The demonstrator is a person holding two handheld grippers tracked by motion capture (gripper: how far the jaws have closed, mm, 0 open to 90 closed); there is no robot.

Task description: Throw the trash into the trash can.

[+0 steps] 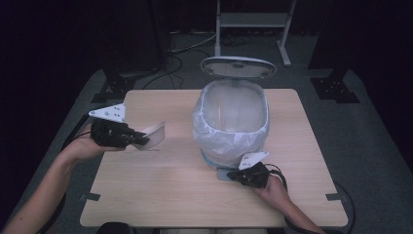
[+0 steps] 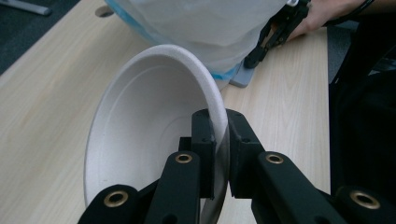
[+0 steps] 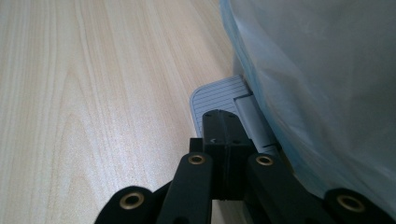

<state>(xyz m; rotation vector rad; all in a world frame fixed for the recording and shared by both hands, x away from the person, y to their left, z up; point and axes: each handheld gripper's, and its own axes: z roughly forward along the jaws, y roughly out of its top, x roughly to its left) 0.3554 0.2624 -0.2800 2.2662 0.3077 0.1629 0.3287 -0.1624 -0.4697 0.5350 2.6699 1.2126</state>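
Clamped on the rim of the white bowl (image 2: 140, 135), my left gripper (image 2: 220, 126) holds it tilted above open table (image 1: 160, 185), left of the bin (image 1: 234, 122); my right gripper (image 3: 225, 123), jaws shut and empty, presses the bin's pedal (image 3: 219, 100).

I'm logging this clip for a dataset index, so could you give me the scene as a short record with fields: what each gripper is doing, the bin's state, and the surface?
left gripper: shut on the rim of a white foam bowl, held tilted on its side above the table
right gripper: shut, fingers pressing on the grey pedal of the bin
bin: lined with a clear bag, lid raised
inside of bin: looks empty
surface: light wooden table
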